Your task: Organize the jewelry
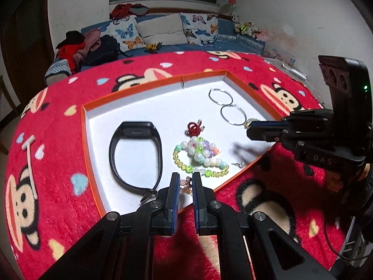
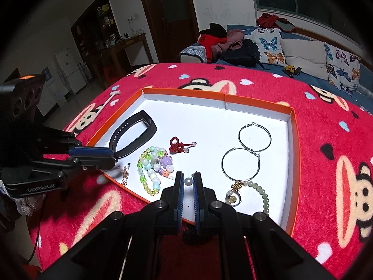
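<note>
Orange-rimmed white tray [image 2: 294, 144] sits on a table covered by a red monkey-print cloth [image 2: 326, 154]. Tray contents: black wristband [image 2: 130, 137] at its left end; red knotted charm [image 2: 178, 145] mid-tray; tangle of pastel and yellow-green bead bracelets [image 2: 151, 170] just in front of the charm; two silver hoop earrings [image 2: 247, 154] side by side at the right, rims almost touching; a pale green bead bracelet with gold charm [image 2: 251, 192] at the near right corner. Left tool [image 1: 186, 182]: jaws a narrow gap apart, hovering over a small rose-gold chain piece [image 1: 186, 185] at the tray's near edge, between wristband and bead tangle; contact not discernible. Right tool [image 2: 188, 182]: jaws slightly apart with a pearl earring [image 2: 188, 182] between the tips; cannot tell whether the pads touch it. Background: blue sofa [image 1: 209, 44] with butterfly cushions [image 1: 200, 29], piled clothes and a yellow toy truck [image 1: 152, 46].
</note>
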### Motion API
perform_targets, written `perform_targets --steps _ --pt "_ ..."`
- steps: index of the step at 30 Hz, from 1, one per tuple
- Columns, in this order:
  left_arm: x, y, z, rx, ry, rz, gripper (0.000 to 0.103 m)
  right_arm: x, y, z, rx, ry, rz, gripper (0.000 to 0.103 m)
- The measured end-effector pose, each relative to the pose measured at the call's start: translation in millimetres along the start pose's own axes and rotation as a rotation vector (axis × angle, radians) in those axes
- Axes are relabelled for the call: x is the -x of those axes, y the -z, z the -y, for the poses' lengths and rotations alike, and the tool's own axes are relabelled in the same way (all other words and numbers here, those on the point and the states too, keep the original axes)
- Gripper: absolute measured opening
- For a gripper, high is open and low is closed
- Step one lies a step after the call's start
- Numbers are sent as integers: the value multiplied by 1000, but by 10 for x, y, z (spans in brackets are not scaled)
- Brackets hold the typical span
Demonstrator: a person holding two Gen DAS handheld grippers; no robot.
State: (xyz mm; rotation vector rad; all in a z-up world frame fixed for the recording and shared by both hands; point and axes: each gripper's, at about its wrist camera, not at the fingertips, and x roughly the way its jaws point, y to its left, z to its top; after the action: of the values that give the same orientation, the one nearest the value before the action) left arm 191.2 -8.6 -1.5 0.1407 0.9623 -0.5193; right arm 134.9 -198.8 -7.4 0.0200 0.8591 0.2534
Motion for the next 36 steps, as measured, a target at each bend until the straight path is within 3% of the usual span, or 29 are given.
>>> perform_targets --steps 12,17,20,27,29,31,36 --pt "-63 -9 -38 22 -8 -38 14 0 15 46 -30 -15 -13 10" --pt "28 -2 -41 31 -14 -19 35 40 29 94 -41 -7 -13 16" --pt "108 4 -28 43 -14 -4 36 107 55 93 -38 13 -5 29" --pt "305 115 73 71 -47 6 38 299 102 35 -35 40 8 37" --pt "364 174 99 96 -48 10 56 353 138 -23 -24 52 11 42" --pt "444 244 139 107 -63 34 64 384 171 -61 -23 62 12 44" --pt "603 410 219 134 -85 59 64 454 272 -105 -68 57 -4 47"
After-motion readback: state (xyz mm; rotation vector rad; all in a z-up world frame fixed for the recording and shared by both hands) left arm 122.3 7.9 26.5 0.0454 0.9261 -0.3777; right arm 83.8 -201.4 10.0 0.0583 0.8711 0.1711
